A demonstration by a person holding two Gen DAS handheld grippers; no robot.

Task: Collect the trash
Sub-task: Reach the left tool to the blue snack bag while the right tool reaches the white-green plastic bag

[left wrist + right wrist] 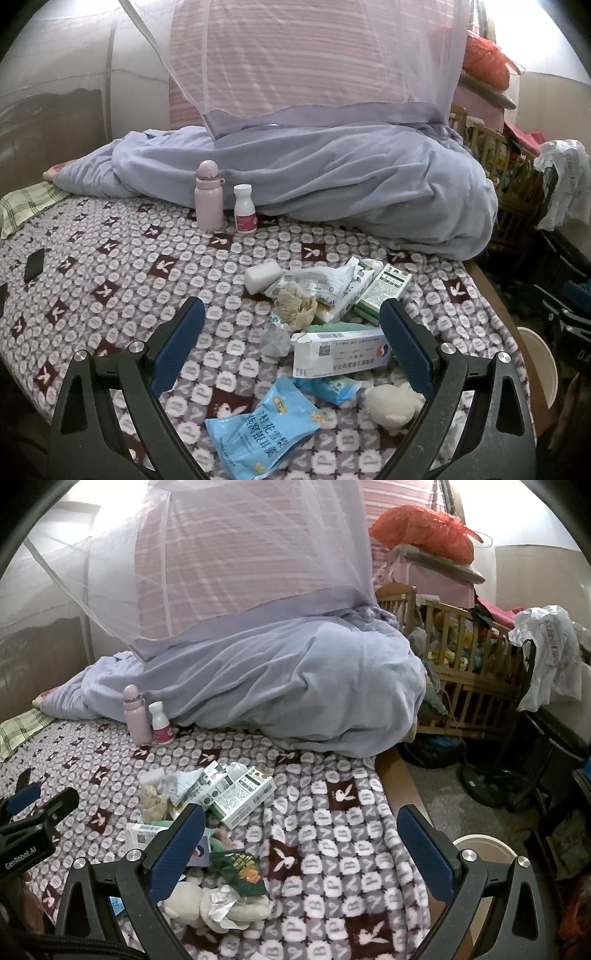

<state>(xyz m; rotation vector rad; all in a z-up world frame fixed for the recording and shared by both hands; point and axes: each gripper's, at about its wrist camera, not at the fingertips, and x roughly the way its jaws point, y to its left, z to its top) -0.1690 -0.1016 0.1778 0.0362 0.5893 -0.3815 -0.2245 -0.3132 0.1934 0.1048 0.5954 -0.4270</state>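
Patterned bedspread (110, 266) strewn with light, crushable trash; white carton (341, 352), stiffest, is best pinched across its sides by left gripper (291, 347), jaws apart; right gripper (301, 843) likewise spread, empty

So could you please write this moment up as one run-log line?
stage: approach | left gripper: open above white carton | right gripper: open, empty | trash pile: on bed blanket, uncollected

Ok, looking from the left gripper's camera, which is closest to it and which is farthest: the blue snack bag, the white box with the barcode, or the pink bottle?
From the left gripper:
1. White box, between the fingers, towards the right one.
2. Blue snack bag, low in the picture, nearer the camera than the fingertips.
3. Pink bottle, far back by the blue blanket.
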